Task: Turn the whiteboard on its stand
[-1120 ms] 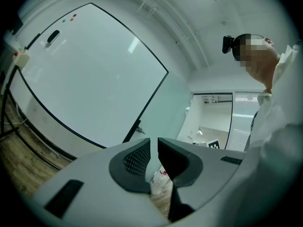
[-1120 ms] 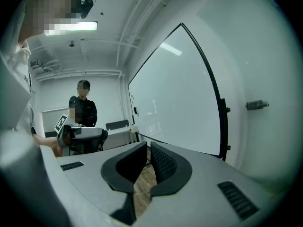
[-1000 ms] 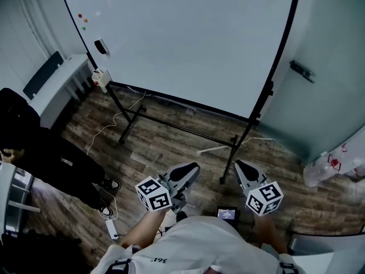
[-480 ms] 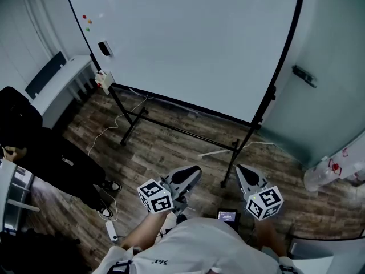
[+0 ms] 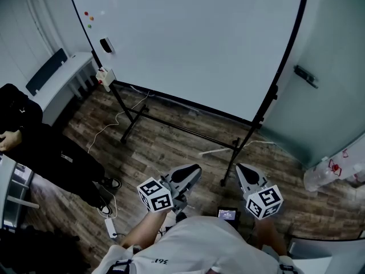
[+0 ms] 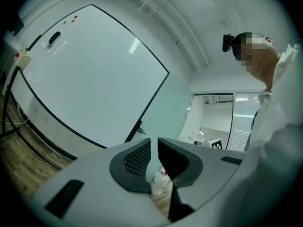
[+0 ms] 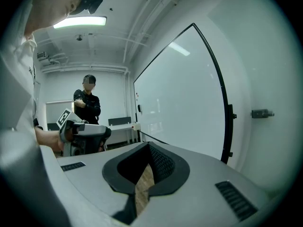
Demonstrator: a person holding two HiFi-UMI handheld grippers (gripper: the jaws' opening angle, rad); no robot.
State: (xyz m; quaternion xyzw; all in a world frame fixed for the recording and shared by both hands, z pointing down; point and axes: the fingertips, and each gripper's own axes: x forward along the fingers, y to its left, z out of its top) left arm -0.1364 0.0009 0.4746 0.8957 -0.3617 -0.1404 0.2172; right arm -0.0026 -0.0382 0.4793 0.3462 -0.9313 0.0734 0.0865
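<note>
The large whiteboard [image 5: 194, 44] fills the top of the head view on its black wheeled stand [image 5: 171, 127]; it also shows as the whiteboard [image 6: 85, 74] and the whiteboard [image 7: 180, 103] in the gripper views. An eraser [image 5: 106, 44] and coloured magnets [image 5: 88, 16] sit at its upper left. My left gripper [image 5: 191, 173] [image 6: 152, 150] is held near my body, well short of the stand, with its jaws a narrow slit apart and nothing between them. My right gripper [image 5: 242, 173] [image 7: 148, 148] hovers beside the stand's right leg [image 5: 234, 158], apart from it, jaws shut and empty.
A person in dark clothes [image 5: 51, 153] stands at the left by a white bench [image 5: 63, 79]. A socket box [image 5: 104, 77] hangs on the stand's left post, its cable [image 5: 108, 127] trailing on the wood floor. A glass wall with a handle [image 5: 306, 76] and a plastic bottle [image 5: 331, 167] are at the right.
The head view has shifted a little, so the board sits slightly further right in it. Both grippers stay where they were. The bystander's hand has moved a bit.
</note>
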